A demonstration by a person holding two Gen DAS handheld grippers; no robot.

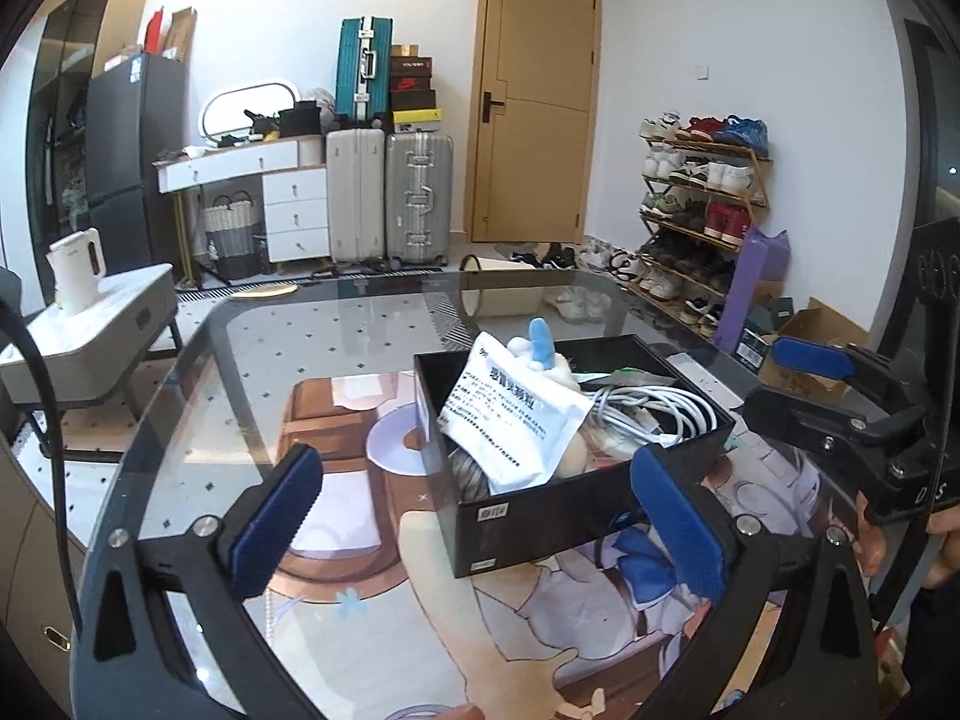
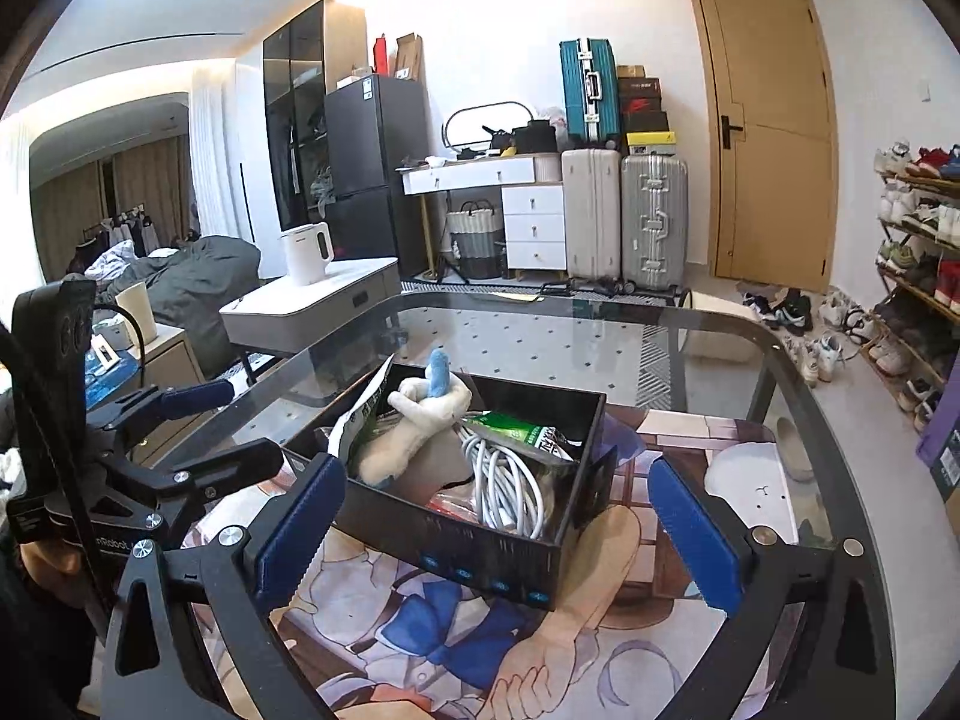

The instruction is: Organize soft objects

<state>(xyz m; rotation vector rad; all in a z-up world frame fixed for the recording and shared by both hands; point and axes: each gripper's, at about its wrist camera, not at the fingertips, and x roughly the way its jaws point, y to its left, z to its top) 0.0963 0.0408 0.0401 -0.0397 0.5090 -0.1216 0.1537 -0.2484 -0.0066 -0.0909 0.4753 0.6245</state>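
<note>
A black box [image 1: 540, 516] stands on the glass worktop [image 1: 336, 324], on a printed mat [image 1: 420, 630] that covers the near part of the surface. The box holds a mixed load: a cream plush toy [image 2: 414, 426] with a blue part [image 2: 437, 373] rising from it, a white printed pouch [image 1: 510, 414] leaning across the toy, a coil of white cable [image 2: 510, 480], and a green-and-white packet [image 2: 522, 435] lying against the cable. The plush toy, the soft item of the task, lies inside the box toward its far left corner as seen from the right wrist view, partly under the pouch. The left tool [image 1: 480, 516] hovers at the near side of the box with its two blue-padded fingers [image 1: 276, 516] spread wide; one finger stands clear of the box on the left and the other overlaps its near right corner, and whether that pad touches the wall cannot be told. The right tool [image 2: 498, 534] likewise has its fingers [image 2: 696, 534] well apart, spanning the near wall of the box and gripping nothing. Each tool shows at the edge of the other's view. Behind the worktop: a white kettle [image 2: 307, 252] on a low cabinet, suitcases [image 2: 624, 216], a wooden door [image 2: 774, 132] and a shoe rack [image 1: 702, 204].
</note>
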